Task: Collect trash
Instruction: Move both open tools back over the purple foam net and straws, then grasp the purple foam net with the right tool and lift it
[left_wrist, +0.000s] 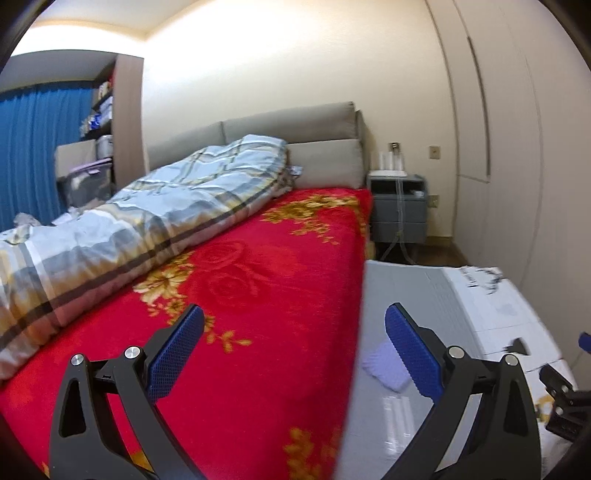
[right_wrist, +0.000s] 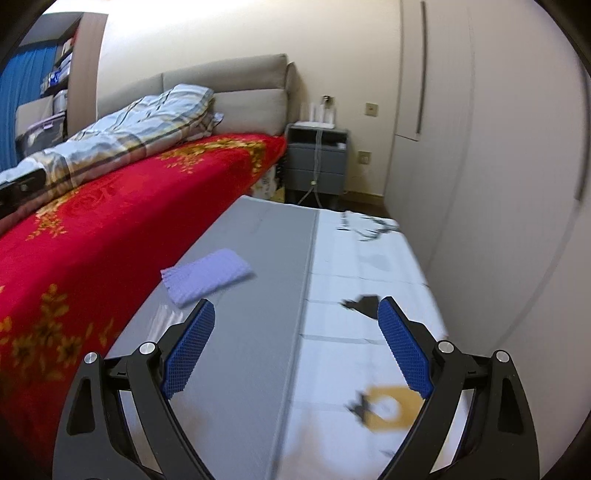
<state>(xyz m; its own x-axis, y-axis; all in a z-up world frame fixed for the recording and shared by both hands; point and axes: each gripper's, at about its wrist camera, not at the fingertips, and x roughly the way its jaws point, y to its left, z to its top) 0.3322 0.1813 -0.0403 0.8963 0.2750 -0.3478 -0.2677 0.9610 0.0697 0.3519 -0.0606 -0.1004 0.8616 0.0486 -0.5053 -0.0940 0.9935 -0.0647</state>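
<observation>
A folded pale purple cloth lies on the grey floor mat beside the bed. A clear wrapper lies just in front of the purple cloth. On the white half of the mat are a black scrap, a blurred yellow-brown piece and dark scraps at the far end. My right gripper hangs open above the mat, holding nothing. My left gripper is open over the bed's edge, also holding nothing.
The bed with a red flowered blanket and a checked quilt fills the left side. A grey nightstand stands at the far end. Pale wardrobe doors line the right. Shelves and a blue curtain are behind the bed.
</observation>
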